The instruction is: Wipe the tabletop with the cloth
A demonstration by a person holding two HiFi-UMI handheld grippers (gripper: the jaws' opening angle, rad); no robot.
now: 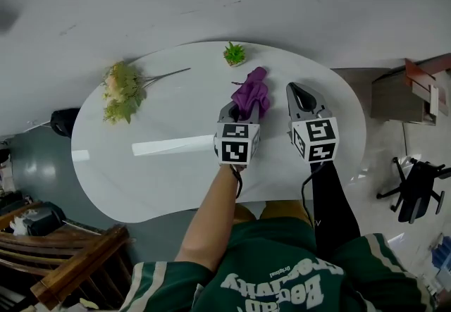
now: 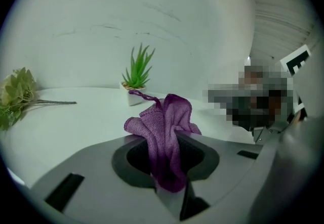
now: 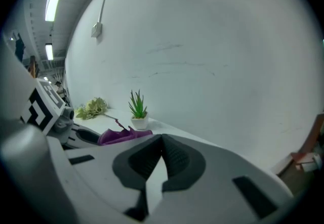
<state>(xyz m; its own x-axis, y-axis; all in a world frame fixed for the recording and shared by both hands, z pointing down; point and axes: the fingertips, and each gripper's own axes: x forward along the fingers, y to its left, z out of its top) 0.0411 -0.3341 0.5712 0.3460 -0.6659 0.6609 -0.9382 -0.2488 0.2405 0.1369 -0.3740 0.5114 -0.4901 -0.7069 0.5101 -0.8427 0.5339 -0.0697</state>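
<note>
Cloth (image 2: 168, 117) btm end hidden w/in left hand-held gripper (image 2: 165, 141).

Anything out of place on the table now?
Only the bunch of flowers, lying flat at the left end of the table. The potted plant stands upright; the cloth is bunched in the left gripper.

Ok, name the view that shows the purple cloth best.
The left gripper view: the purple cloth sits centre frame, folds clear, pinched in the left claw. The head view shows it small from above, bunched at that claw's tip. The right gripper view catches only a low purple sliver at the left.
</note>
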